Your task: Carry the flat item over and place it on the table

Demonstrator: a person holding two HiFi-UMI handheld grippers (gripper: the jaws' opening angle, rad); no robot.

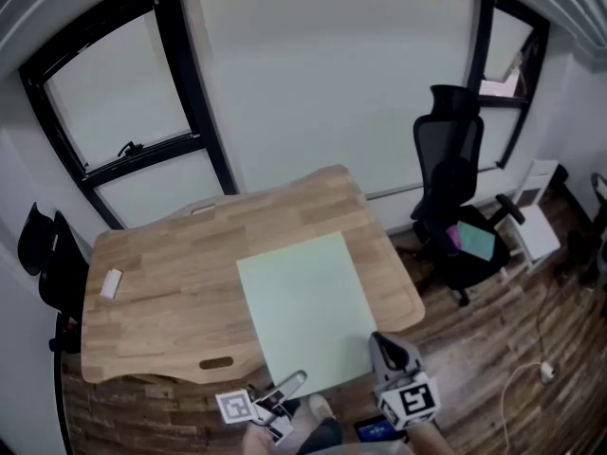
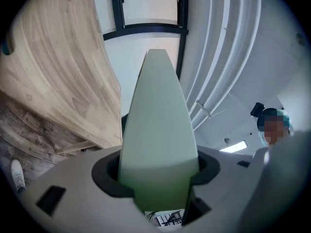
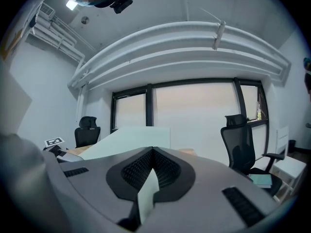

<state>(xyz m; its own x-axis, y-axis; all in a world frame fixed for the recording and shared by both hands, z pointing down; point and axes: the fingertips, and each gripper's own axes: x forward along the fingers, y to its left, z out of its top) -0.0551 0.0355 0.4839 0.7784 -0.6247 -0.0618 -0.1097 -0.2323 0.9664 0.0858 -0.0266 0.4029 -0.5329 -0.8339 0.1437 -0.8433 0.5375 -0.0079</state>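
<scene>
A pale green flat sheet hangs over the near right part of the wooden table, its near edge past the table's front edge. My left gripper holds the sheet's near left corner. My right gripper holds the near right corner. In the left gripper view the sheet runs out from between the jaws of the left gripper, with the table to the left. In the right gripper view the right gripper is shut on a corner of the sheet.
A small white object lies on the table's left side. A black office chair with a teal item on its seat stands right of the table. Another dark chair is at the left. A white cable lies on the floor.
</scene>
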